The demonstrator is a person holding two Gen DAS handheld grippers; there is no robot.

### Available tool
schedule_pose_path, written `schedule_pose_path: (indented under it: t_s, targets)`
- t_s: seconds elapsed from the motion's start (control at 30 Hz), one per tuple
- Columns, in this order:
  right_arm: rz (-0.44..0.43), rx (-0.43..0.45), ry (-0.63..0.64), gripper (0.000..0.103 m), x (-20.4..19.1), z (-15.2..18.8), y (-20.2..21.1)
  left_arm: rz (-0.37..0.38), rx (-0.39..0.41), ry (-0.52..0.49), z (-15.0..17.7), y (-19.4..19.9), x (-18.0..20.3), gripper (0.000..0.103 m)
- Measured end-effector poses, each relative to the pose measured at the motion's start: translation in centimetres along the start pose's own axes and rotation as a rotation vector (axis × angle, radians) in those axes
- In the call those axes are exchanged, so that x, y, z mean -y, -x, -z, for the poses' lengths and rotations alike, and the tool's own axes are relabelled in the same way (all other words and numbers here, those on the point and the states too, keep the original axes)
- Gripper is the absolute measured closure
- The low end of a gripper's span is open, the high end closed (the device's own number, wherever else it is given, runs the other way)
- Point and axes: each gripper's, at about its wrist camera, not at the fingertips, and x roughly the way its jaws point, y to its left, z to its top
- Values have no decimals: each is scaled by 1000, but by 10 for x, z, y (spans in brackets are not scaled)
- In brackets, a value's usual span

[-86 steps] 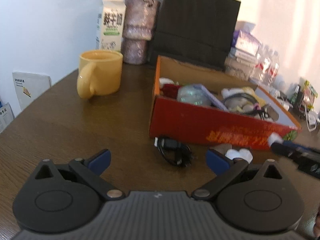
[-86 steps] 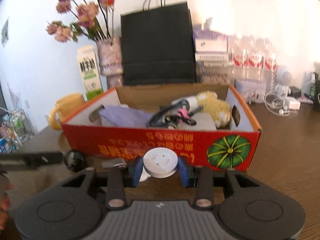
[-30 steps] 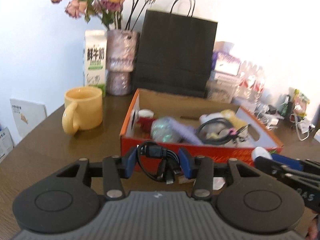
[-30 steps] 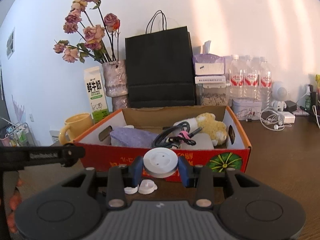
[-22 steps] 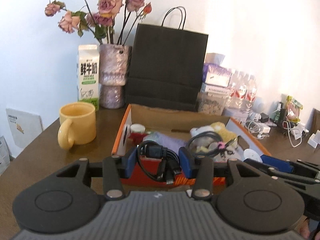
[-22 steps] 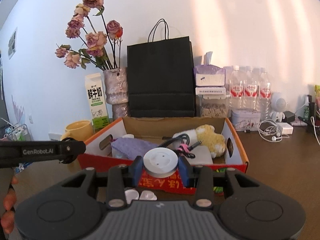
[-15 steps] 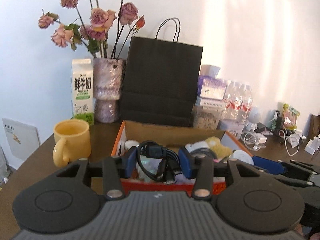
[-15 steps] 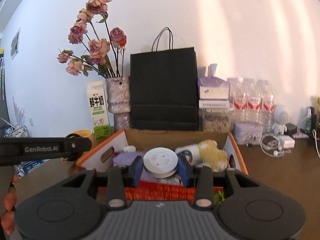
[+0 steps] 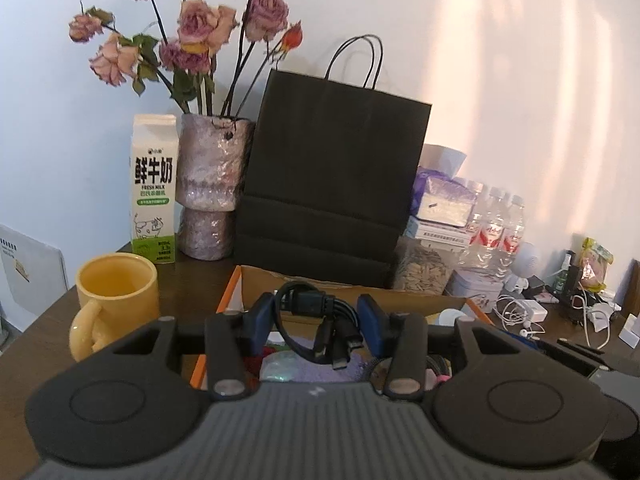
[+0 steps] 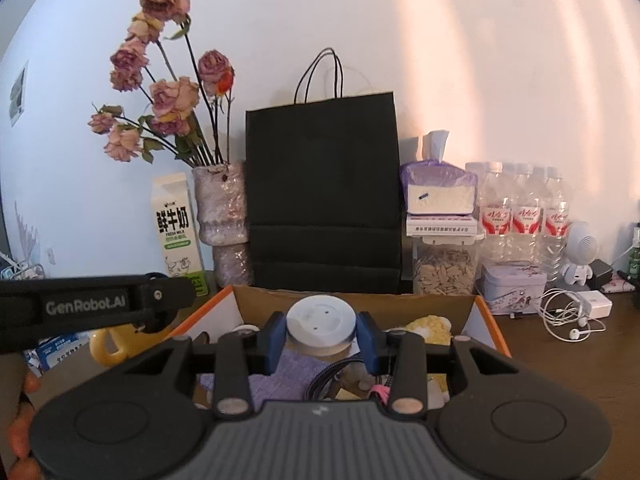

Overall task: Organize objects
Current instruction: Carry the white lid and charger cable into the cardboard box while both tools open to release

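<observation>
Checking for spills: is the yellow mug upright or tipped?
Upright. The yellow ceramic mug stands on its base on the brown wooden table, mouth facing up, handle sideways.

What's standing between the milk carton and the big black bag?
In both wrist views, a silvery-purple vase of dried roses stands between the milk carton and the black paper bag, close beside each.

My two wrist cameras look forward along my fingers, close over the cardboard box (image 9: 448,303), slightly downward toward the wall. Both share the black paper bag (image 9: 332,176) (image 10: 322,192) and milk carton (image 9: 154,188) (image 10: 176,224).
</observation>
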Motion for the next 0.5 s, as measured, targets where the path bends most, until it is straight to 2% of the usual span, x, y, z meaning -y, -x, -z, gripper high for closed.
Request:
schedule_pose_path:
  t_s: [0.3, 0.5]
  targets:
    - [6, -62, 2, 66, 19, 10, -44, 1, -52, -40, 0, -52, -4, 57]
    - [13, -94, -2, 65, 31, 13, -62, -2, -77, -61, 5, -73, -5, 56]
